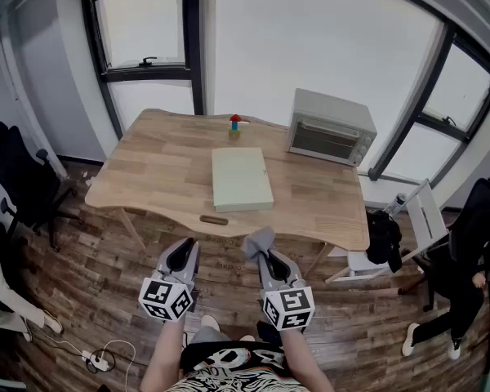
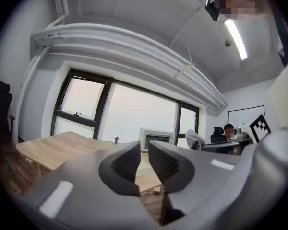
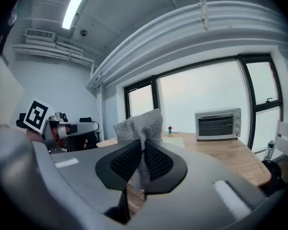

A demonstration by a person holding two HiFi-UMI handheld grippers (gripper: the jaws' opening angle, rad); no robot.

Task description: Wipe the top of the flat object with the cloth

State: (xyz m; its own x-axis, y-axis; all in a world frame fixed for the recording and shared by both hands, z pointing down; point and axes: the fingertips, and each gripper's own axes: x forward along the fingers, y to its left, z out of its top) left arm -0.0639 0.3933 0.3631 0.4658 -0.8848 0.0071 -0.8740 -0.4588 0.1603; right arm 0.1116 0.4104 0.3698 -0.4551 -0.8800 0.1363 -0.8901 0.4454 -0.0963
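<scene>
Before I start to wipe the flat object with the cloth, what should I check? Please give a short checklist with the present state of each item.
1. The right gripper holds the cloth: ok, it is shut on it.
2. The left gripper is empty: ok, shut with nothing between.
3. The top of the flat object is free: ok, nothing lies on it.
4. The toy and the toaster oven stand apart from it: ok, both are behind it.
5. The cloth touches the flat object: not ok, both grippers are short of the near edge of the table.
6. Dirt on the top: cannot tell.
</scene>
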